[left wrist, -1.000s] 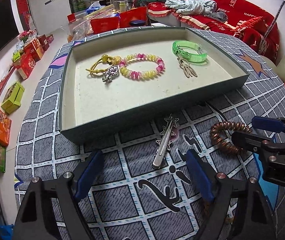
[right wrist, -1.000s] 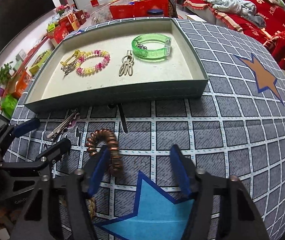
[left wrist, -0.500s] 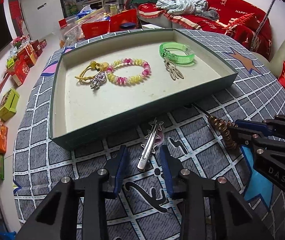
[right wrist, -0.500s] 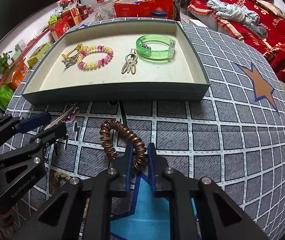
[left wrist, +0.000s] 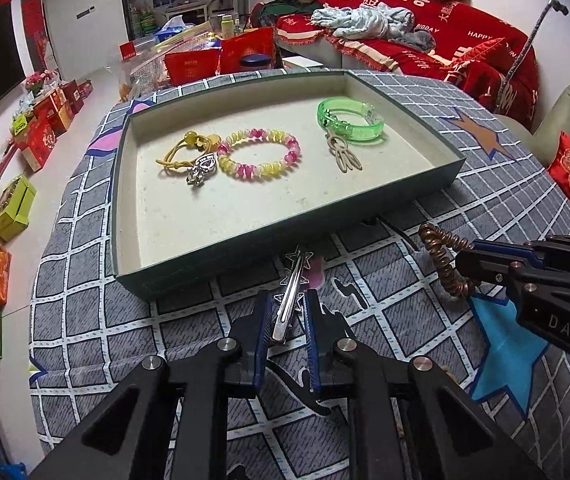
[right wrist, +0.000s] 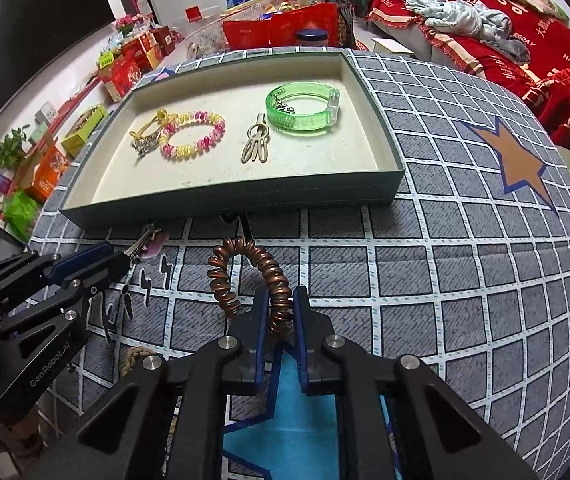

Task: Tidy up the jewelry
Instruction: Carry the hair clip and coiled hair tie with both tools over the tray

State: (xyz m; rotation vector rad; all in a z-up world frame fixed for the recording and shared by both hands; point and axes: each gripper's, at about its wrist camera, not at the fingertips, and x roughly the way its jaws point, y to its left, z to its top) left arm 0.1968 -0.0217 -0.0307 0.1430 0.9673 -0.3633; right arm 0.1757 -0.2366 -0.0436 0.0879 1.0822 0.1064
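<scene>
Both sets of jaws have just been closing: the left gripper (left wrist: 288,316) now pinches the silver star hair clip (left wrist: 291,298), the right gripper (right wrist: 277,312) the copper coil hair tie (right wrist: 245,276), both just in front of the tray (right wrist: 229,200), where a beaded bracelet (left wrist: 259,154) and green bangle (left wrist: 349,120) lie

Left gripper (left wrist: 287,330) tilted steeply down, jaws just closing, blue pads (left wrist: 262,330) nearly together. Right gripper (right wrist: 279,320) likewise angled down beside it, pads (right wrist: 300,320) pinched narrow.
</scene>
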